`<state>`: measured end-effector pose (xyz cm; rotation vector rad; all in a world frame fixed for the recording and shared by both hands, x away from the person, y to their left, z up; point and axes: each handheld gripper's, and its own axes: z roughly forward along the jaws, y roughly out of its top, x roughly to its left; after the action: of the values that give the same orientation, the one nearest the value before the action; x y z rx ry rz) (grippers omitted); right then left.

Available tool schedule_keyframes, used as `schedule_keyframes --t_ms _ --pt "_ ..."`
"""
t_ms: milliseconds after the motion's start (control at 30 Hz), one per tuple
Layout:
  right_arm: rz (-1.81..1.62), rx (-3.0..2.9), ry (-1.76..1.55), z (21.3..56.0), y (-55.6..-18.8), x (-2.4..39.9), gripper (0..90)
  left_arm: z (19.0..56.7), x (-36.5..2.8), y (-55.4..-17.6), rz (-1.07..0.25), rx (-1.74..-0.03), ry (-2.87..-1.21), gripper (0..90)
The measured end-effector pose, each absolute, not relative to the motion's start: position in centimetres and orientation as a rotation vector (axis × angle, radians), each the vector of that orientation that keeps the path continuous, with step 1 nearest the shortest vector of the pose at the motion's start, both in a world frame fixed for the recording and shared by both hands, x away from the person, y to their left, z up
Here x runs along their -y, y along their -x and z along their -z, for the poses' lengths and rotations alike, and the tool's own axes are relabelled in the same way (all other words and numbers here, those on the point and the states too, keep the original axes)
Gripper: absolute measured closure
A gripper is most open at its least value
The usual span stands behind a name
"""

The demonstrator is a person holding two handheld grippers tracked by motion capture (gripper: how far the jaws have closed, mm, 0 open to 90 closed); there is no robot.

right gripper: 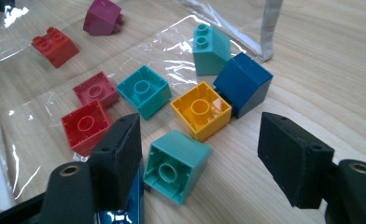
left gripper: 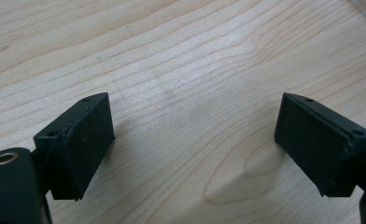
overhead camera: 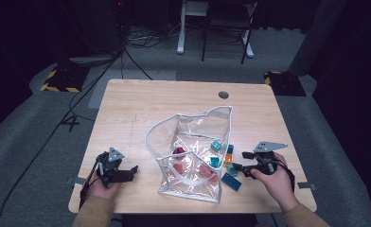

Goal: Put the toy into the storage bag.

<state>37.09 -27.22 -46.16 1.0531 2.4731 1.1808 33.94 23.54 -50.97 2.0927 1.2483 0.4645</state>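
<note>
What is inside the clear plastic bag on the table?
Inside the clear bag lie several toy blocks: red ones, a magenta one and a teal one. Glare and folds in the plastic may hide more.

The person wears tan long sleeves (overhead camera: pixel 94 213). Each hand carries a black two-jaw gripper, the left gripper (overhead camera: pixel 132 169) and the right gripper (overhead camera: pixel 238 161), topped by a grey three-cornered plate. The blocky black jaws show small screw holes, with a brass-ringed hole at each base.
</note>
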Motion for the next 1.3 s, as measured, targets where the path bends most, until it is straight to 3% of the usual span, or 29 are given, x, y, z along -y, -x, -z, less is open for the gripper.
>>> schedule_keyframes --t_ms 567,700,833,1300 --pt "-1.113 -2.476 -1.095 49.0 -38.0 26.2 32.3 51.0 -23.5 -33.9 -0.465 -1.248 -2.093 12.1" --pt "-1.083 -2.471 -1.106 49.0 -38.1 27.1 38.0 51.0 -23.5 -33.9 -0.465 -1.248 -2.094 12.1" --pt "-1.055 -2.49 -1.099 49.1 -38.2 27.8 55.9 51.0 -23.5 -33.9 -0.465 -1.247 -2.093 12.1" --pt "-1.091 -2.461 -1.06 46.6 -37.8 28.4 58.8 51.0 -23.5 -33.9 -0.464 -1.248 -2.093 12.1"
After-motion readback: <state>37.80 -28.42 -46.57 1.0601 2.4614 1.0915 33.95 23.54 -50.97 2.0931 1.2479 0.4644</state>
